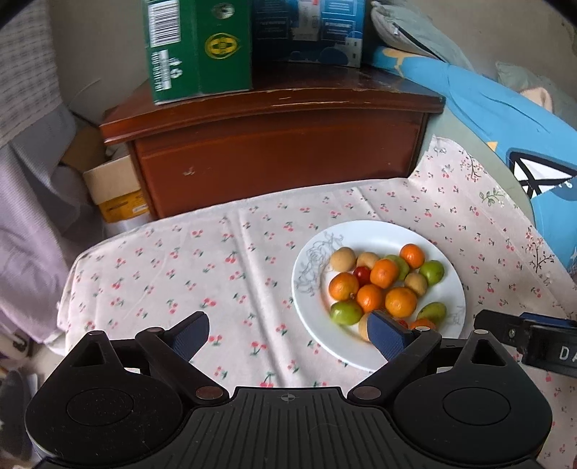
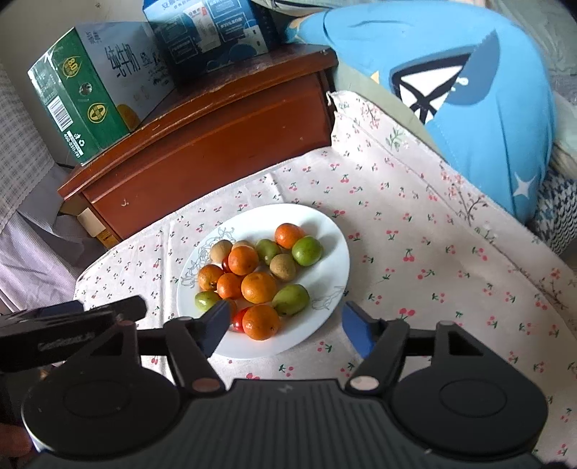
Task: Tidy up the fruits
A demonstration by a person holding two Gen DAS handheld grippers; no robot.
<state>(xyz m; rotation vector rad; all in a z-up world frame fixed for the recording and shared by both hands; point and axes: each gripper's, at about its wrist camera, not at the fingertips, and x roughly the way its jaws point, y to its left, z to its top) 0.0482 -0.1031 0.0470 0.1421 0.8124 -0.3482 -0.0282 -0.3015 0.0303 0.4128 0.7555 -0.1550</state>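
A white plate (image 1: 364, 231) (image 2: 326, 267) sits on a cherry-print cloth (image 1: 202, 259) and holds a pile of fruit. In it are several oranges (image 1: 400, 301) (image 2: 260, 322), green fruits (image 1: 346, 313) (image 2: 306, 250), tan round fruits (image 1: 342, 259) (image 2: 283, 267) and red cherry tomatoes (image 1: 361, 275) (image 2: 238, 320). My left gripper (image 1: 288, 328) is open above the cloth; its right finger overlaps the plate's near rim, and nothing is held. My right gripper (image 2: 286, 317) hangs open over the plate's near edge. An orange lies on the plate below its gap, with neither pad touching it.
A brown wooden nightstand (image 1: 281, 158) (image 2: 202, 144) stands behind the cloth with a green carton (image 1: 194, 47) (image 2: 83, 93) and a blue carton (image 1: 310, 29) (image 2: 212, 32) on top. A blue shark cushion (image 1: 512, 119) (image 2: 479, 108) lies at the right. A cardboard box (image 1: 115, 187) sits on the floor at left.
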